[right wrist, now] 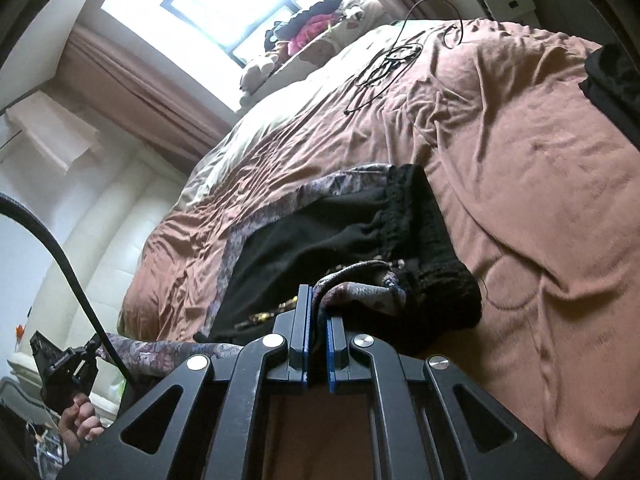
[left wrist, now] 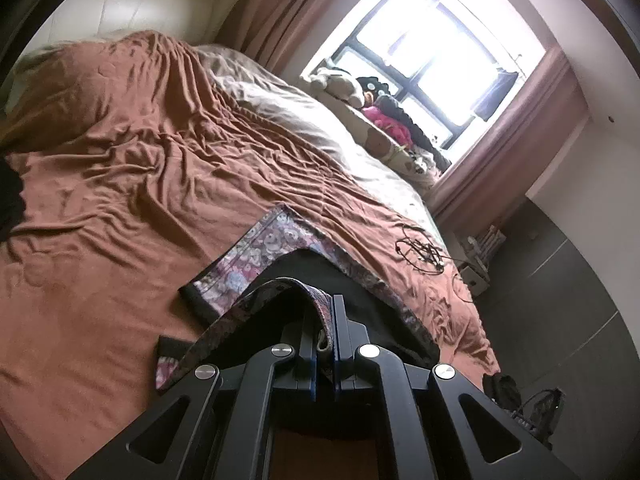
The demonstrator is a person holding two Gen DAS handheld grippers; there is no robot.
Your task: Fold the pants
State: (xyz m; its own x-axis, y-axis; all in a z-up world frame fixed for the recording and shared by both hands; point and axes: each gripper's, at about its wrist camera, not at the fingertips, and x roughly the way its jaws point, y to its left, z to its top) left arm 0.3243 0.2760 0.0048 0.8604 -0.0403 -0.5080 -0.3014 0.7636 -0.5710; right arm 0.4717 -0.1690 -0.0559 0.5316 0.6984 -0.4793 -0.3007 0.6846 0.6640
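My left gripper (left wrist: 326, 320) is clenched on a patterned edge of the pants (left wrist: 320, 276), the fabric pinched between its blue pads and lifted off the bed (left wrist: 120, 160). My right gripper (right wrist: 318, 312) is likewise clamped tight on a bunched fold of the pants (right wrist: 320, 224), close to the black gathered waistband (right wrist: 420, 216). The pants are black with a floral patterned border, and they lie partly on the rust-brown bedspread near the bed's edge, with both pinched parts raised. In the right wrist view I can see the left gripper (right wrist: 60, 364) at lower left, held in a hand (right wrist: 80, 420), with patterned fabric trailing from it. A tangle of thin black cable (left wrist: 420, 252) lies on the bedspread beyond the pants.
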